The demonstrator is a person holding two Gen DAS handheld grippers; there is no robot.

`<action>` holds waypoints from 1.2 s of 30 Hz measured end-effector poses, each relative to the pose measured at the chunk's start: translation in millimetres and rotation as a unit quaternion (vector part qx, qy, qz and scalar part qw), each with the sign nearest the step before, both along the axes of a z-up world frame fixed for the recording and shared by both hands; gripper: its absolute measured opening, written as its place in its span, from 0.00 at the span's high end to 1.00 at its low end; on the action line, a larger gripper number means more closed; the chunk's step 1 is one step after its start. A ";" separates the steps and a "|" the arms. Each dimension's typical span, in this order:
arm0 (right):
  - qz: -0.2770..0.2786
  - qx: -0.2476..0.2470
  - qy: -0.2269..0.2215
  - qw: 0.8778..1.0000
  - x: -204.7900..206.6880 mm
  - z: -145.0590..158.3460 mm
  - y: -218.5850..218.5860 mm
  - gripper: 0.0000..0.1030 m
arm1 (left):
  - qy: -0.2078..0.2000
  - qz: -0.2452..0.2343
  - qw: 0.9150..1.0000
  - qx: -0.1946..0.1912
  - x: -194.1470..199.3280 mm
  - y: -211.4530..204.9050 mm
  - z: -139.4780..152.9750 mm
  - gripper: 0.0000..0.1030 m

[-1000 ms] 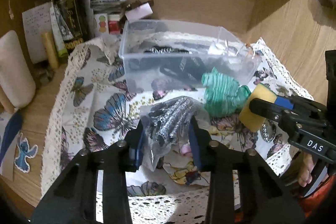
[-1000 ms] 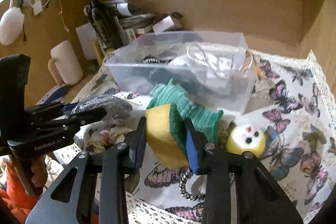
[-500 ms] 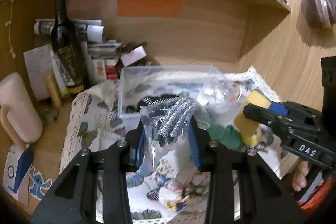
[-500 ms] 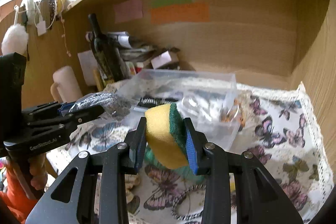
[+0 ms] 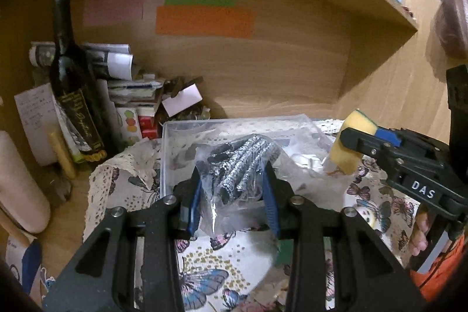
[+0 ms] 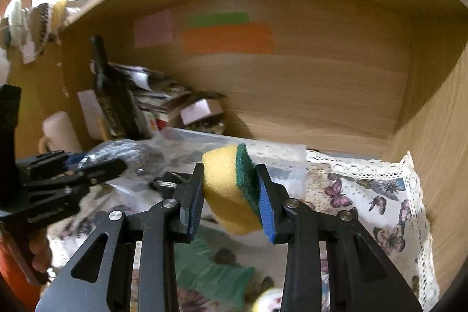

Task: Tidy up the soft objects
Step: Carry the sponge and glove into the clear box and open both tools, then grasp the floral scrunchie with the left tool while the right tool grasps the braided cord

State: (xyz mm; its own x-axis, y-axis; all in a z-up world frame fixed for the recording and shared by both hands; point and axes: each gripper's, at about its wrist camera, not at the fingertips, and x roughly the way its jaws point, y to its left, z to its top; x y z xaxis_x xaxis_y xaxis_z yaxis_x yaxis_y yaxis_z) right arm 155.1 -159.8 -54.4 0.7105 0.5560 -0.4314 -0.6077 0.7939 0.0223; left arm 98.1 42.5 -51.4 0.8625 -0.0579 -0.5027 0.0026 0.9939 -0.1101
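Left gripper clamps bagged bands above bin; right gripper clamps sponge.

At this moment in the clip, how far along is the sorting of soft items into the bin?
Done: the clear plastic bin already holds dark items. In hand: the left gripper grips a clear bag of black-and-white cords; the right gripper grips a yellow-and-green sponge. Left: a green knitted cloth lies on the butterfly-print cloth.

- My left gripper pinches a clear bag of black-and-silver cords, held above the clear plastic bin.
- My right gripper clamps a yellow sponge, green scouring side rightward.
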 end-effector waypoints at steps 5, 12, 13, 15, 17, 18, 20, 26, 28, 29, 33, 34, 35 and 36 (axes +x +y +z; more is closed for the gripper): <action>-0.013 -0.033 0.032 0.999 26.5 -19.9 10.0 0.70 | 0.034 -0.004 0.999 -0.001 22.6 2.9 -19.8 0.65; -0.005 -0.066 0.069 0.995 41.1 -42.9 20.7 0.68 | 0.070 -0.009 0.997 -0.001 40.9 1.4 -45.3 0.62; -0.005 -0.069 0.071 0.995 40.9 -44.1 21.5 0.68 | 0.069 -0.006 0.998 -0.002 40.4 2.1 -45.7 0.61; -0.003 -0.072 0.073 0.995 40.2 -43.9 21.9 0.64 | 0.072 -0.006 0.997 -0.008 39.5 4.6 -45.1 0.51; -0.003 -0.073 0.073 0.995 38.3 -41.9 21.0 0.51 | 0.073 -0.004 0.997 -0.013 38.3 7.4 -43.8 0.39; -0.003 -0.073 0.071 0.995 37.8 -40.7 20.5 0.40 | 0.070 -0.002 0.997 -0.013 37.6 8.0 -43.0 0.36; -0.009 -0.071 0.060 0.996 33.2 -36.6 18.8 0.32 | 0.065 -0.004 0.998 -0.014 33.0 8.1 -39.9 0.35; -0.015 -0.050 0.038 0.998 15.4 -20.8 6.4 0.16 | 0.044 -0.009 0.999 -0.010 15.0 4.3 -24.7 0.15; -0.016 -0.045 0.030 0.998 6.3 -14.5 -0.3 0.15 | 0.033 -0.002 0.999 0.003 5.8 -0.1 -18.3 0.06; -0.017 -0.042 0.026 0.999 2.6 -12.2 -2.2 0.15 | 0.027 0.000 1.000 0.007 1.5 -2.1 -15.5 0.03; -0.023 -0.033 0.013 0.999 -17.1 -5.8 -19.4 0.14 | 0.016 0.002 1.000 0.016 -17.5 -7.4 -9.3 0.00; -0.025 -0.033 0.012 0.999 -23.4 -6.5 -24.3 0.14 | 0.016 0.005 1.000 0.017 -23.3 -8.1 -9.8 0.00; -0.027 -0.033 0.011 0.999 -29.3 -8.4 -29.0 0.14 | 0.017 0.008 1.000 0.017 -26.4 -7.7 -11.0 0.00; -0.030 -0.034 0.012 0.999 -34.2 -11.0 -33.1 0.14 | 0.019 0.012 1.000 0.017 -30.7 -7.4 -12.5 0.00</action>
